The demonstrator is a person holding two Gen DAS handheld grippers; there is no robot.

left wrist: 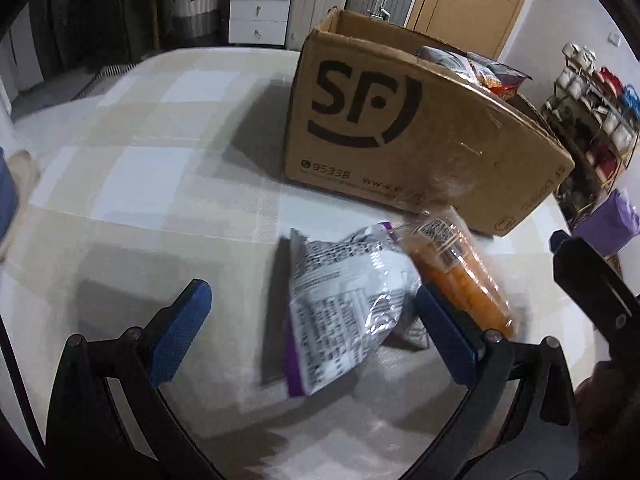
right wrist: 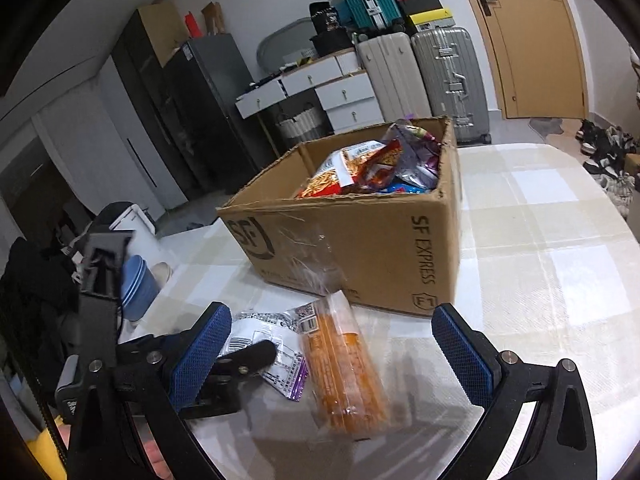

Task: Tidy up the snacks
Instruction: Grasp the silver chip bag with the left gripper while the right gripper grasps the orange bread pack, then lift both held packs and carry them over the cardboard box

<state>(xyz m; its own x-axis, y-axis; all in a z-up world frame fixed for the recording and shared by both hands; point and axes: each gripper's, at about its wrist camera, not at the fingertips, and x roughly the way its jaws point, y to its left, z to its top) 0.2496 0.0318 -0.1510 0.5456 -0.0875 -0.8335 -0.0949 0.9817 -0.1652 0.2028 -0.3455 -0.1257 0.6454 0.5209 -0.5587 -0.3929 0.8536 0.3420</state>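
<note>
A silver and purple snack bag [left wrist: 344,304] lies on the checked tablecloth, between the wide-apart blue pads of my left gripper [left wrist: 312,324], which is open and holds nothing. Beside it lies a clear pack of orange sticks [left wrist: 460,276], its top resting against the cardboard box [left wrist: 400,128]. In the right wrist view the same orange pack [right wrist: 344,368] sits between the spread fingers of my open right gripper [right wrist: 332,352], and the silver bag [right wrist: 276,344] lies to its left. The box [right wrist: 360,248] holds several colourful snack bags [right wrist: 376,164].
The table [right wrist: 540,240] has bare cloth right of the box and left of it [left wrist: 132,168]. Behind stand white drawers [right wrist: 340,92], suitcases [right wrist: 452,76], a wooden door [right wrist: 532,40] and a shoe rack [left wrist: 592,112]. A blue bin [right wrist: 136,280] sits beside the table.
</note>
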